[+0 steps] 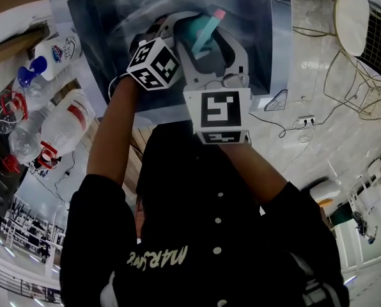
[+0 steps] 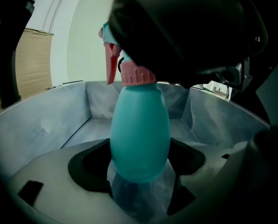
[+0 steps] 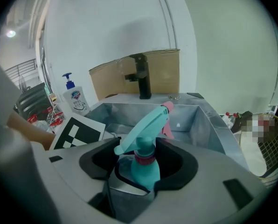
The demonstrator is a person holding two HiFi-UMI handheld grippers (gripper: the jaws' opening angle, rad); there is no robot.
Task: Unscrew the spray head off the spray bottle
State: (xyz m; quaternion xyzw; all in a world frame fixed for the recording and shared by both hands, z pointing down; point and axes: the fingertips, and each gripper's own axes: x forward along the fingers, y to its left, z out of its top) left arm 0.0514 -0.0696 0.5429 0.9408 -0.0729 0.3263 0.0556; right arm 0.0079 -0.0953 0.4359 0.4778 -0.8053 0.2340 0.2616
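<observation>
A teal spray bottle (image 2: 140,134) with a pink collar (image 2: 136,73) and pink trigger stands upright over a steel sink (image 3: 195,120). My left gripper (image 2: 140,181) is shut on its rounded body, low down. The bottle's teal spray head (image 3: 146,129) points away, its nozzle tip pink. My right gripper (image 3: 146,171) reaches around the neck and pink collar (image 3: 144,158), with a gap visible on each side, so it stands open. From above, both grippers (image 1: 178,34) (image 1: 219,50) meet around the spray head (image 1: 206,31).
A black faucet (image 3: 141,76) stands at the sink's back edge before a cardboard sheet (image 3: 157,69). A white pump soap bottle (image 3: 76,99) sits on the left counter near several plastic bottles (image 1: 62,120). A gold wire chair (image 1: 363,18) stands to the right.
</observation>
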